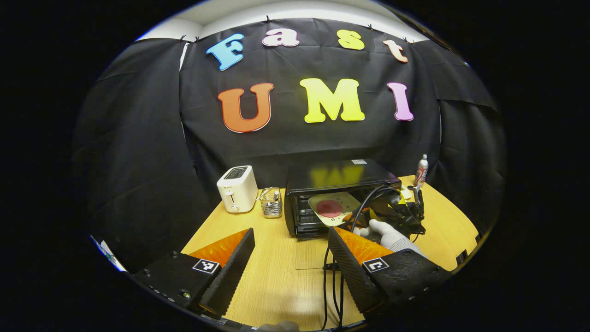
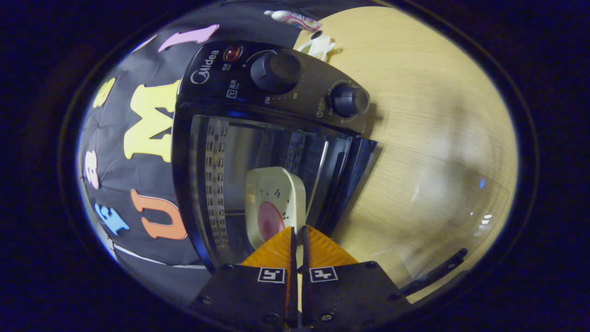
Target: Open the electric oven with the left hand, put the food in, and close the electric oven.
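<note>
Right gripper [image 2: 297,230], fingers pinched on the rim of the cream plate [image 2: 272,203] of red food [image 2: 269,221], feeds it into the open electric oven [image 1: 322,184] at twelve o'clock; keep it level; left gripper [image 1: 290,240] waits, spread wide.

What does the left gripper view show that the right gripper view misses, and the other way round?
Left gripper view: a white toaster, a wire basket, and the gloved hand holding the right gripper. Right gripper view: the oven's two knobs, seen up close. Both: the open oven, the plate with its red food going inside, and a can behind.
</note>
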A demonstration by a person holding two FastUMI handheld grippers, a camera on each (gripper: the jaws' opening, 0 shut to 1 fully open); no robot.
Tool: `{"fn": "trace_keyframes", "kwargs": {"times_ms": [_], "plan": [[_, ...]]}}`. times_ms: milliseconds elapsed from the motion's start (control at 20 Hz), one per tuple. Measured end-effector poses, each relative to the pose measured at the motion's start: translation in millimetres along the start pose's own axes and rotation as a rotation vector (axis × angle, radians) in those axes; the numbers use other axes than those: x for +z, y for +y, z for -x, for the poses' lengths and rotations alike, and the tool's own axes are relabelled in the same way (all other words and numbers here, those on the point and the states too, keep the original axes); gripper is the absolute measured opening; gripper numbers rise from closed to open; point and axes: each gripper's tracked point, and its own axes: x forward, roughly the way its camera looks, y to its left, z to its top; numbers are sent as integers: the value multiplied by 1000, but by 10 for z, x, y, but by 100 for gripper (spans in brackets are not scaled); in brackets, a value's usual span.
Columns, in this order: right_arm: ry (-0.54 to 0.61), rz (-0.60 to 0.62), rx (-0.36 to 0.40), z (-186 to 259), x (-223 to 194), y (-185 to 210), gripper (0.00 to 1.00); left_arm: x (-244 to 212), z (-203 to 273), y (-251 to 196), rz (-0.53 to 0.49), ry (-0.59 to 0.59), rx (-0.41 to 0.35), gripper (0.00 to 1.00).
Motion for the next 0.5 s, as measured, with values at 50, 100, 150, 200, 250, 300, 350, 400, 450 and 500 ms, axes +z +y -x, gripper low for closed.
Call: {"fn": "trace_keyframes", "kwargs": {"times_ms": [50,100,150,200,250,300,350,400,450,500], "plan": [[-11,17,26,-10,25,48,5,-7,-3,11,1,-1,3,97],[-30,22,94,13,53,166,11,-12,-9,16,3,1,5,97],[-42,34,158,-1,63,282,10,-33,-9,12,5,3,6,97],[-34,56,170,0,54,314,24,-35,-11,10,9,4,7,97],[-16,85,148,10,11,267,38,-42,-21,5,13,6,7,97],[-7,108,140,8,12,235,48,-26,-18,0,18,2,6,97],[5,125,134,16,1,200,50,-2,-20,-2,20,-6,8,97],[15,137,127,87,-13,162,72,18,-18,-21,22,-11,7,97],[25,152,116,142,-9,130,73,38,-24,-27,20,-19,9,97],[29,183,105,205,-14,104,84,36,-31,-34,16,-22,12,97]]}}
